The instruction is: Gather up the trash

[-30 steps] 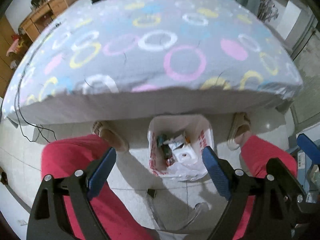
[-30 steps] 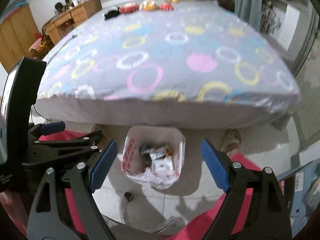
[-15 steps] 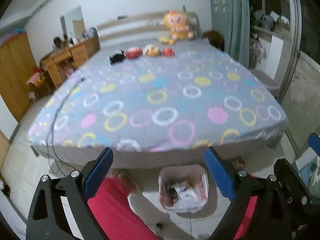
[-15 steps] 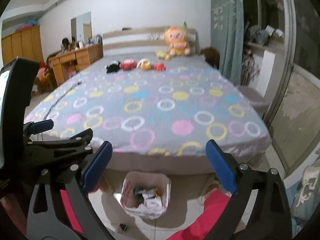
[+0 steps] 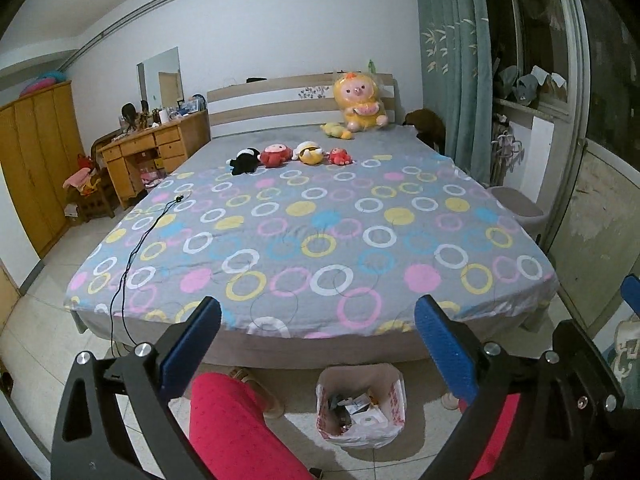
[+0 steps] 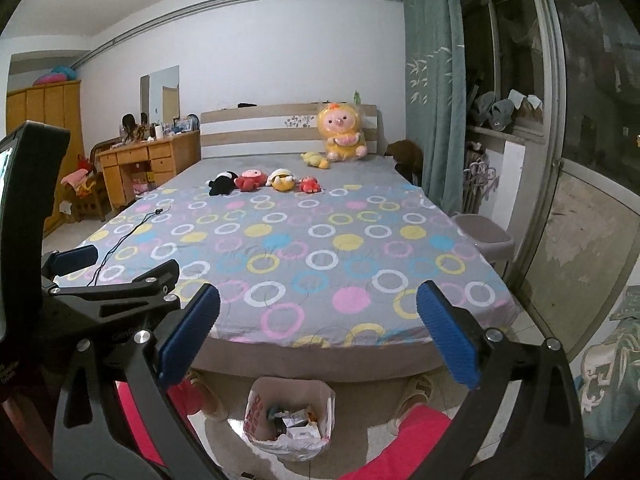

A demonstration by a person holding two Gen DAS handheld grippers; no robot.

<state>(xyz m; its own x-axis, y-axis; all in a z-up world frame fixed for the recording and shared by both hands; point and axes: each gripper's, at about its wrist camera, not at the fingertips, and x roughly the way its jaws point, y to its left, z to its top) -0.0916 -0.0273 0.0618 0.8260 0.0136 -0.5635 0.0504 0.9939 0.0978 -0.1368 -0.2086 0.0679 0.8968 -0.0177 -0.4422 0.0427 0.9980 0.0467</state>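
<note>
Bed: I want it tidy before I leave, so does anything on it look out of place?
A black cable trails across the left side of the bed and hangs over the edge toward the floor. The soft toys sit in a neat row. No trash shows on the cover; both tongs are open and empty.

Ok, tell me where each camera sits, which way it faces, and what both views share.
Left wrist: on the left gripper, facing the bed; open blue fingers and red-trousered legs show.
Right wrist: on the right gripper, facing the same way; its open fingers, the legs and the left gripper show.
Shared: bed, plush toys, bin bag on the floor.
</note>
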